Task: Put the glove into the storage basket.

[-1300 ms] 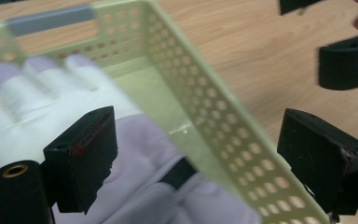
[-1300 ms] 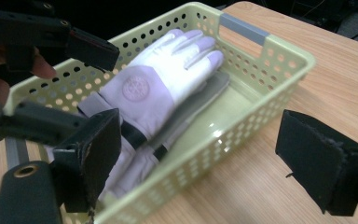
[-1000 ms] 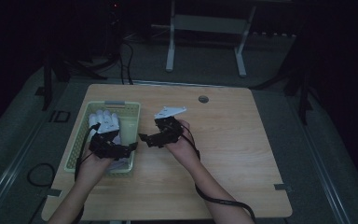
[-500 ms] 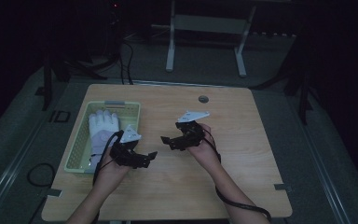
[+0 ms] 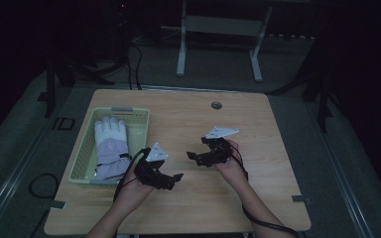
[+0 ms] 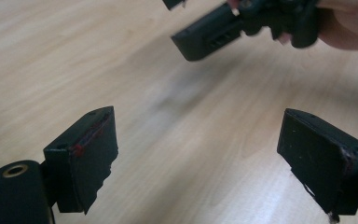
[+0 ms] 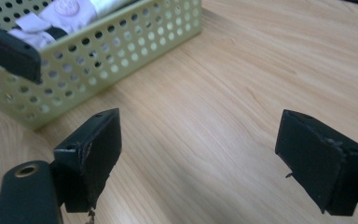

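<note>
Left gripper (image 5: 171,179) and right gripper (image 5: 194,157) hang over bare wood mid-table (image 5: 258,124), both with jaws wide apart and nothing between them, tips facing each other with a small gap. The white-and-lilac glove (image 5: 110,148) lies inside the pale green perforated basket (image 5: 141,121) at the table's left edge, just beside the left gripper. Wide open tabletop to the right and far side; near edge close under both forearms.

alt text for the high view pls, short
A person at a wooden table holds a hand-held gripper in each hand, the left hand-held gripper and right hand-held gripper both empty above bare tabletop, jaws pointing toward each other. At the table's left, a pale green perforated basket holds a white and lilac glove.
</note>
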The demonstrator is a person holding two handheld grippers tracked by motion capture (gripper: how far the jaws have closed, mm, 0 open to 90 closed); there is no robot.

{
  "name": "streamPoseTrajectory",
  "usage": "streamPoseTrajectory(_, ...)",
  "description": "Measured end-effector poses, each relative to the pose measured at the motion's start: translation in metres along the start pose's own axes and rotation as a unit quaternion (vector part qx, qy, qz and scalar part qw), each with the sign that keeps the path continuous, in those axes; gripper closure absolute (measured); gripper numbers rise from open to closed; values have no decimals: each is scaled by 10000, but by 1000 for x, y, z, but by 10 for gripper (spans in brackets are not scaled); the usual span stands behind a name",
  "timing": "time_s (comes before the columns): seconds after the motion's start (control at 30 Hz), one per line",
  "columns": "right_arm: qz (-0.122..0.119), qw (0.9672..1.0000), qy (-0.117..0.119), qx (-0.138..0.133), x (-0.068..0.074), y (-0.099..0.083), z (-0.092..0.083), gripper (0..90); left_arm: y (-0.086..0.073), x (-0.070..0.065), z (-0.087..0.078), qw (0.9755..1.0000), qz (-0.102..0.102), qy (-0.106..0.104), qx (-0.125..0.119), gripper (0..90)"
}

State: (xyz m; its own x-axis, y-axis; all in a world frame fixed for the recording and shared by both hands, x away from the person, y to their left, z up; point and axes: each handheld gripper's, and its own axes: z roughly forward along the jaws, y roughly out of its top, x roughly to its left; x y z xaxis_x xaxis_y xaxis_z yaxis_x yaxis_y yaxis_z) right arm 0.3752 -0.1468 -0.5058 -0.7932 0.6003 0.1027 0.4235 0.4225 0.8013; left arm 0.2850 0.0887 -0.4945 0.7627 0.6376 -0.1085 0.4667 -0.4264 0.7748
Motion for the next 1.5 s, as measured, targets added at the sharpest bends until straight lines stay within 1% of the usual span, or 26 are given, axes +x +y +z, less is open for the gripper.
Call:
streamPoseTrajectory(0.13, 13, 10000, 23, 17, -5, -11, -4, 144, -3, -8, 10, 9998, -14, -207, 19, 125)
streamPoseTrajectory(0.2, -27, 10000, 46, 7, -7, -16, -6, 144, -4, -12, 16, 9994, 46, -340, -39, 125)
streamPoseTrajectory(0.23, -27, 10000, 46, 7, -7, -16, -6, 144, -4, -12, 16, 9994, 46, -340, -39, 125)
streamPoseTrajectory(0.27, -32, 10000, 49, 5, -8, -19, -7, 144, -5, -13, 20, 9992, 50, -404, -24, 125)
streamPoseTrajectory(0.3, -36, 10000, 32, -4, -10, -24, -11, 144, -6, -17, 29, 9982, 39, -598, -17, 125)
streamPoseTrajectory(0.33, -36, 10000, 32, -4, -10, -24, -11, 144, -6, -17, 29, 9982, 39, -598, -17, 125)
streamPoseTrajectory(0.37, -18, 10000, 28, -47, -11, -29, -15, 144, -8, -22, 38, 9973, 84, -729, 79, 125)
streamPoseTrajectory(0.4, -18, 10000, 28, -47, -11, -29, -15, 144, -8, -22, 38, 9973, 84, -729, 79, 125)
streamPoseTrajectory(0.43, -15, 10000, 9, -32, -12, -34, -20, 144, -10, -27, 45, 9964, 135, -831, 137, 125)
streamPoseTrajectory(0.47, -15, 10000, 9, -32, -12, -34, -20, 144, -10, -27, 45, 9964, 135, -831, 137, 125)
streamPoseTrajectory(0.5, -4, 10000, 12, -23, -14, -40, -25, 144, -11, -32, 51, 9956, 256, -882, 203, 125)
streamPoseTrajectory(0.53, -4, 10000, 12, -23, -14, -40, -25, 144, -11, -32, 51, 9956, 256, -882, 203, 125)
streamPoseTrajectory(0.57, -40, 10000, -4, -5, -15, -46, -29, 144, -13, -36, 55, 9944, 312, -982, 237, 125)
streamPoseTrajectory(0.6, -40, 10000, -4, -5, -15, -46, -29, 144, -13, -36, 55, 9944, 312, -982, 237, 125)
streamPoseTrajectory(0.67, -59, 10000, 5, 32, -16, -53, -33, 141, -13, -41, 58, 9936, 388, -1031, 242, 125)
streamPoseTrajectory(0.73, -104, 9999, 29, 45, -17, -57, -36, 141, -13, -43, 60, 9932, 397, -1073, 211, 125)
streamPoseTrajectory(0.8, -121, 9999, 5, 53, -17, -62, -39, 141, -13, -44, 61, 9928, 392, -1118, 180, 125)
streamPoseTrajectory(0.87, -92, 10000, 32, 21, -17, -65, -41, 142, -13, -46, 63, 9925, 357, -1160, 152, 125)
streamPoseTrajectory(0.93, -99, 9999, 15, 54, -17, -68, -44, 141, -14, -49, 66, 9921, 419, -1166, 186, 125)
streamPoseTrajectory(1.0, -93, 9999, 18, 48, -18, -72, -47, 141, -14, -51, 68, 9915, 433, -1216, 186, 125)
streamPoseTrajectory(1.13, -110, 9999, -34, -8, -17, -78, -53, 140, -16, -55, 71, 9903, 493, -1295, 69, 125)
streamPoseTrajectory(1.23, -105, 9999, -48, 0, -16, -84, -56, 140, -19, -58, 75, 9894, 560, -1330, 139, 125)
streamPoseTrajectory(1.33, -117, 9999, -5, -4, -15, -90, -59, 140, -22, -60, 77, 9881, 608, -1403, 161, 125)
streamPoseTrajectory(1.37, -125, 9999, -6, 3, -15, -92, -60, 140, -23, -60, 78, 9879, 598, -1417, 178, 125)
streamPoseTrajectory(1.47, -163, 9998, -94, 47, -14, -96, -63, 140, -24, -61, 79, 9868, 607, -1491, 157, 125)
streamPoseTrajectory(1.5, -166, 9998, -95, 43, -14, -97, -64, 140, -25, -61, 79, 9868, 611, -1492, 149, 126)
